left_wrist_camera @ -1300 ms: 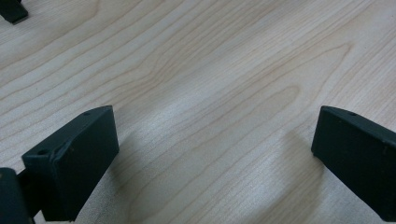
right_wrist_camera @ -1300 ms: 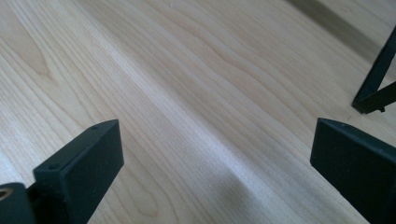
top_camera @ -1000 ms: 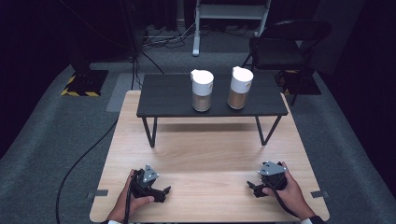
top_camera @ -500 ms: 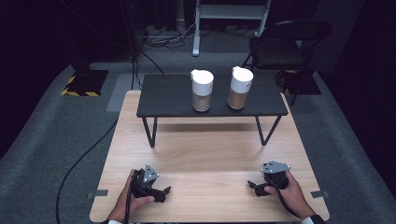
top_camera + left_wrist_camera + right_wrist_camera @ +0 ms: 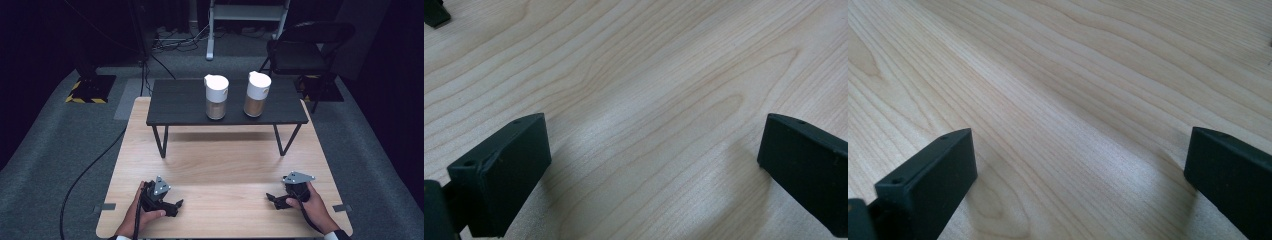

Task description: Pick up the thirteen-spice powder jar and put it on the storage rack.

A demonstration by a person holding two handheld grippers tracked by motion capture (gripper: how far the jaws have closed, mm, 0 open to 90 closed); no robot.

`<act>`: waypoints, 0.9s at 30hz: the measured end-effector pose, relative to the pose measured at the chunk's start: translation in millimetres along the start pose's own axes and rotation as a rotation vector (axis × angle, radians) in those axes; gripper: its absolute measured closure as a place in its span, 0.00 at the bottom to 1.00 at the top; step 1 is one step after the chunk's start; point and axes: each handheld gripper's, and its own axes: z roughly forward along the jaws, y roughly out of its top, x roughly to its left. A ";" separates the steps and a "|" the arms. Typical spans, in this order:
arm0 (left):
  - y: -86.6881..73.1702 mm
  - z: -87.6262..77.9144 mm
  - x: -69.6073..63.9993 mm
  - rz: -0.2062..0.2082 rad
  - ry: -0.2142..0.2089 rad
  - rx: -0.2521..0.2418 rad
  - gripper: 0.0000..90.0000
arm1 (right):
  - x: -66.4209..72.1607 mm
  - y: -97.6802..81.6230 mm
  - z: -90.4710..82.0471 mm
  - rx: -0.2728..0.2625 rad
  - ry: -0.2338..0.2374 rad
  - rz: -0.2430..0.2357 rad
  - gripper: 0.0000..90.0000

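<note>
Two jars with white lids and tan contents, one on the left (image 5: 216, 96) and one on the right (image 5: 257, 94), stand side by side on a black raised shelf (image 5: 180, 102) at the back of the wooden table (image 5: 220, 160). My left gripper (image 5: 176, 205) lies on the table near the front left, open, its jaws pointing right; nothing is between its jaws (image 5: 654, 150) but bare wood. My right gripper (image 5: 272, 199) sits low at the front right with its jaws pointing left. Its jaws (image 5: 1080, 160) have just been opening and stand wide over bare wood.
A dark folding chair (image 5: 305, 50) stands behind the table at the right. A cable (image 5: 95, 165) runs over the grey carpet on the left. Grey tape tabs (image 5: 107, 206) mark the table's front corners. Under the shelf the wood is bare.
My right hand has slid a little toward the near right edge and sunk slightly. The left hand and both jars have stayed where they were.
</note>
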 end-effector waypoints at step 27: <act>1.4 1.7 0.2 0.002 -0.006 -0.001 0.01 | -0.9 -0.5 -0.5 0.001 0.003 -0.001 0.00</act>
